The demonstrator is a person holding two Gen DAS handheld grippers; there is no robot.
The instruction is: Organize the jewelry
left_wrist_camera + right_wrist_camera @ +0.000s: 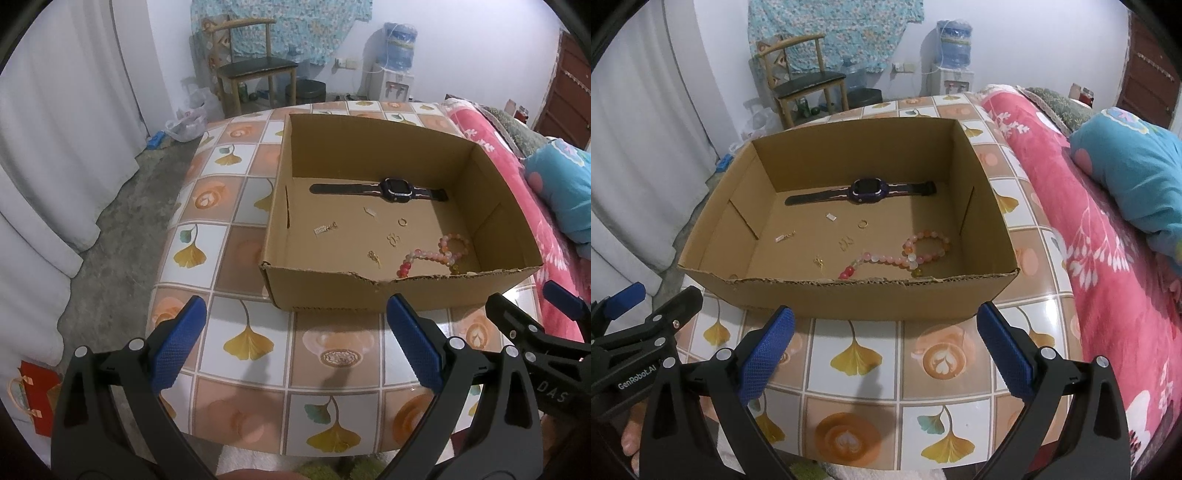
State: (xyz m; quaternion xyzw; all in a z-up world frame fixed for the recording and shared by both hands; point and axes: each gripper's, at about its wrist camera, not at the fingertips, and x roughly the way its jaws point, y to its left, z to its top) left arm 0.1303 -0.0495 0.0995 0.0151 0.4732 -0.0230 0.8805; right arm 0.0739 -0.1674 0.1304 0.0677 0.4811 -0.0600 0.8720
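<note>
An open cardboard box [332, 291] [849, 299] stands on the tiled table. Inside lie a dark wristwatch [397, 187] [868, 190], a pink bead bracelet [439, 254] [908, 254], a gold ring [402, 221] [862, 223] and several small gold and silver pieces [325, 229] [846, 242]. My left gripper [295, 343] is open and empty, in front of the box's near wall. My right gripper [886, 343] is open and empty, also in front of the box; it shows at the right edge of the left wrist view [532, 317].
The table [236, 206] [1027, 236] has a ginkgo-leaf tile cover. A bed with a pink blanket [1108, 236] and a blue pillow [1137, 173] lies to the right. A chair [251, 70], a water dispenser [395, 70] and white curtains [55, 129] are behind.
</note>
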